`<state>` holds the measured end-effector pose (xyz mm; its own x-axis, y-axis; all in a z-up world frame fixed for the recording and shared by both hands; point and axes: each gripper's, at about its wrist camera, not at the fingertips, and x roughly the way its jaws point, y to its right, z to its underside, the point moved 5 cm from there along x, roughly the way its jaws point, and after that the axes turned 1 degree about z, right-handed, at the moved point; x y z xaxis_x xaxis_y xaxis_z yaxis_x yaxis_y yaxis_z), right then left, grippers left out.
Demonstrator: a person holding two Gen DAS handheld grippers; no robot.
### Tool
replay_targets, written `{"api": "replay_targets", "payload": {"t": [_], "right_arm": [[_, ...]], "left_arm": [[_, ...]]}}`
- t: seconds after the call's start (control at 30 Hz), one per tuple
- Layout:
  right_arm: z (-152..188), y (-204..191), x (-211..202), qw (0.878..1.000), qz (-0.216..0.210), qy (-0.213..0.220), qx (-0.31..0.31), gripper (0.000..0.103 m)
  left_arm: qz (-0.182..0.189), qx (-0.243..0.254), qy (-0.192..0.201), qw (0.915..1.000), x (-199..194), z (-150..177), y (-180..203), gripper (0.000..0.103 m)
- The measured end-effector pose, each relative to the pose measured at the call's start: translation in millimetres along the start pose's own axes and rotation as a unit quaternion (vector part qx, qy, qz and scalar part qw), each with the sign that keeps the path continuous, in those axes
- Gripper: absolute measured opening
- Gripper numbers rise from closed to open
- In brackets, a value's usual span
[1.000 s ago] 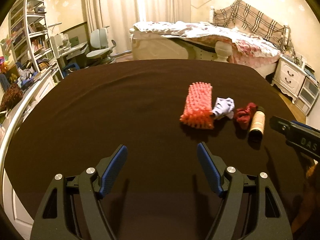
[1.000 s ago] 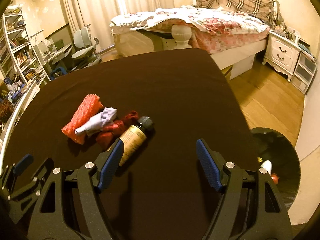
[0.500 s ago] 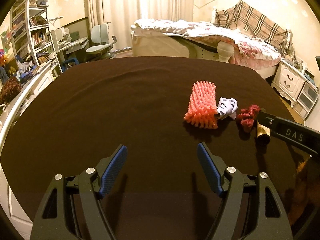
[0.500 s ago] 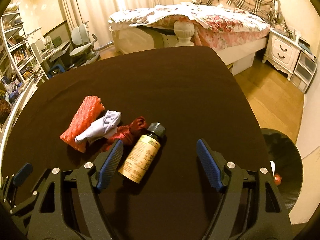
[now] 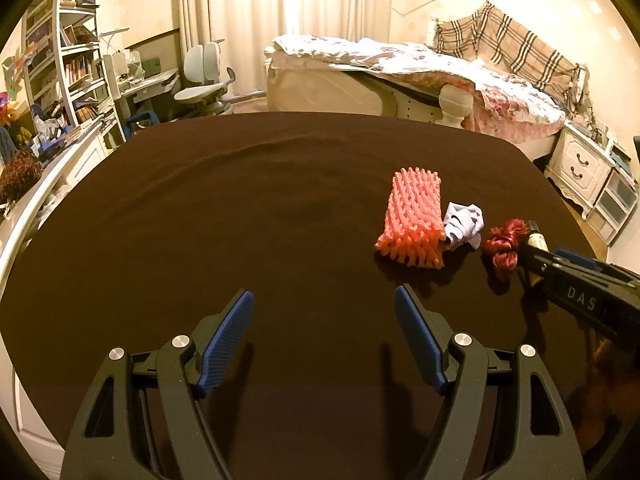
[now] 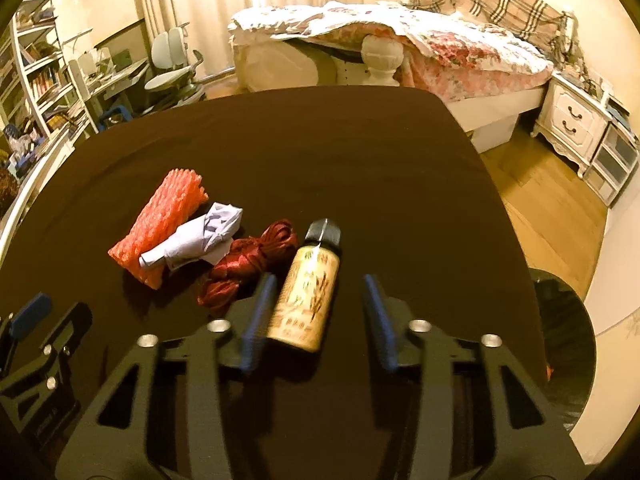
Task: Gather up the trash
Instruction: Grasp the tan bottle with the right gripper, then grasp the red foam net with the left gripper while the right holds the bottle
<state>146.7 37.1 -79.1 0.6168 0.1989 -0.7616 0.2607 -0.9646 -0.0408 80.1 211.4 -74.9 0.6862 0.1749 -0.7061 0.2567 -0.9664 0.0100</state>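
Right wrist view: the right gripper points down at a dark cloth-covered table. A small bottle with a tan label and a black cap lies on the cloth between the two blue fingers, cap end pointing away from the tool. The jaws have just been closing, and the picture is blurred with that motion. The left finger lies against or just beside the bottle's side; a dark gap remains between the bottle and the right finger, so the bottle is framed but not yet clamped.

Just left of the bottle lies a red cord bundle; beyond it, a crumpled white paper rests against an orange foam net. A dark bin stands on the floor off the table's right edge.

Left wrist view: the left gripper hovers over bare cloth with its jaws standing wide and nothing between them. The net, paper and cord lie ahead and to its right, well apart from it. The bottle shows only in part behind the right gripper at the frame's right edge.
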Motion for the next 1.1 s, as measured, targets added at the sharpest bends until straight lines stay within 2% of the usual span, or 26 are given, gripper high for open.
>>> {"api": "replay_targets", "payload": {"t": [0.1, 0.33, 0.8, 1.1], "right_arm": [[0.7, -4.1, 0.5, 1.0, -0.006, -0.001, -0.007, 0.024], [-1.2, 4.6, -1.1, 1.0, -0.008, -0.001, -0.007, 0.024], [-7.9, 12.0, 2.7, 1.0, -0.005, 0.0, -0.004, 0.024], [-8.8, 13.0, 2.9, 1.0, -0.005, 0.0, -0.004, 0.024]], "left_arm": [[0.003, -0.002, -0.001, 1.0, 1.2, -0.8, -0.8, 0.073], [0.014, -0.01, -0.008, 0.9998, 9.2, -6.8, -1.6, 0.073], [0.039, -0.019, 0.001, 0.999, 14.9, -30.6, 3.4, 0.073], [0.059, 0.007, -0.003, 0.9983, 30.2, -48.1, 25.4, 0.074]]}}
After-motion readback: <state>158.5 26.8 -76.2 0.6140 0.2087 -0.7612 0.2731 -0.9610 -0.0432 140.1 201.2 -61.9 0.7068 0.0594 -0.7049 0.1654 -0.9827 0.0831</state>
